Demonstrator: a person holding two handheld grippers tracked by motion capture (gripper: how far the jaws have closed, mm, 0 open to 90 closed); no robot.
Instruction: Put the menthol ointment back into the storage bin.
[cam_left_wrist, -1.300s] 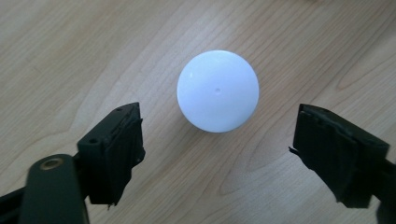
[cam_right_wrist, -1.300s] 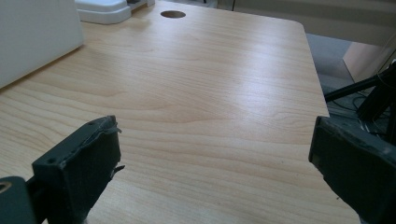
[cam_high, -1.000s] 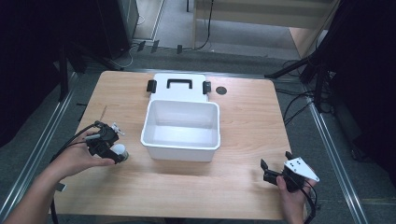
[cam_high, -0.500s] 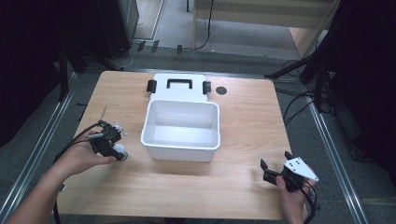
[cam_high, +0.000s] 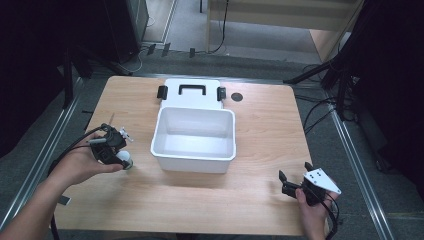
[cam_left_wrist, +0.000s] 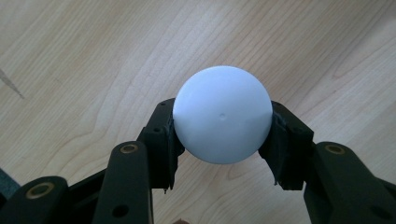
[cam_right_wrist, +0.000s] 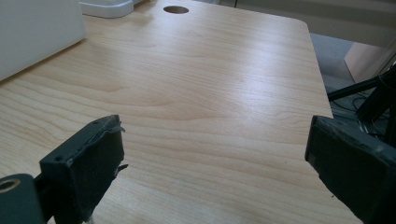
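Holding a white ball (cam_left_wrist: 222, 120) in the left gripper (cam_left_wrist: 222, 135), with the two black jaws pressed on its two sides. A good, even hold, by the look of it. Nothing but bare wood of the table (cam_high: 260, 130) behind the ball.

Moved just a little since a second ago: a bit farther from the person's side, and maybe a bit higher. Hard to tell from above whether off the wood yet. Looks like the start of a lift, so likely picked up and ready to go into the white box (cam_high: 194, 159).

Just to the right of the ball, in the high view, the box wall. Near, but not touching. Must go up over the rim first, then across, then down. Lots of room inside, with nothing seen in there. Behind the box, touching its far side, the lid (cam_high: 172, 100) lying flat, out of the way.

To the left and toward the person, not much table before the edge, so best not to drift that way.

Over at the near right corner, the right gripper (cam_high: 294, 170), jaws wide apart and holding nothing. Same spot as a second ago. Well apart from the box and the ball, close to the table edge, no bother to the left hand's path.
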